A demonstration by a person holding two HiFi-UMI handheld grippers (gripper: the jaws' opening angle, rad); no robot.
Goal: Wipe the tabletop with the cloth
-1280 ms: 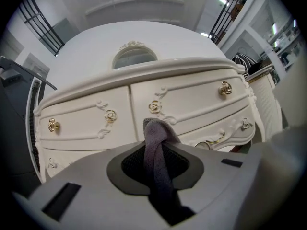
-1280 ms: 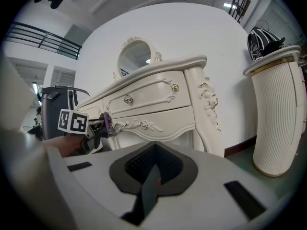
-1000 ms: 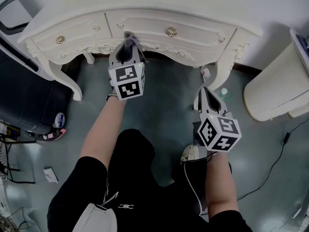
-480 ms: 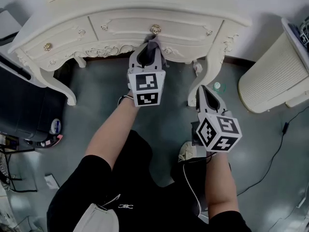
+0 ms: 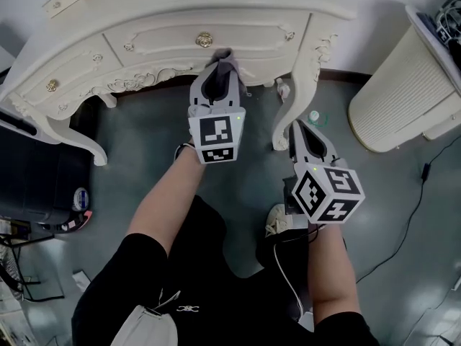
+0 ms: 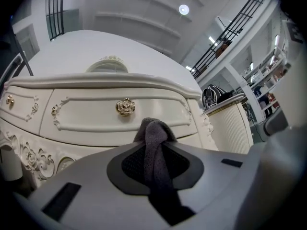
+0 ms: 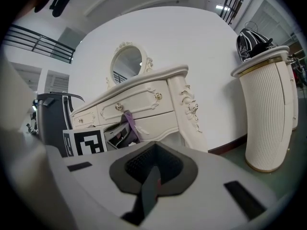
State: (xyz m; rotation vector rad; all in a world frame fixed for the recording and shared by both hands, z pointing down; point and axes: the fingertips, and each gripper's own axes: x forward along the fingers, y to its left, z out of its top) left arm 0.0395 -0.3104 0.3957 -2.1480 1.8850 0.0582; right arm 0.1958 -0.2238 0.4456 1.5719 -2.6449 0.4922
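We see the left tongs (image 5: 220, 65) clamped on the grey cloth (image 6: 154, 145), which pokes out past their tips, right by the counter (image 5: 245, 29) drawer front (image 6: 96, 111). The right tongs (image 5: 302, 131) are pressed together with nothing between them, held to the right of the left pair.

Counter (image 5: 162, 40): cream, heavily carved, bowed front, drawers fitted with gold knobs. Its curved legs stand on the floor (image 5: 256, 146). An oval mirror (image 7: 128, 63) rises from the counter top. Floor: smooth, grey-green. Standing on it, a white ribbed bin (image 5: 392, 85) right of the counter, and a small bottle-like item (image 5: 314, 116) just beside the right leg.
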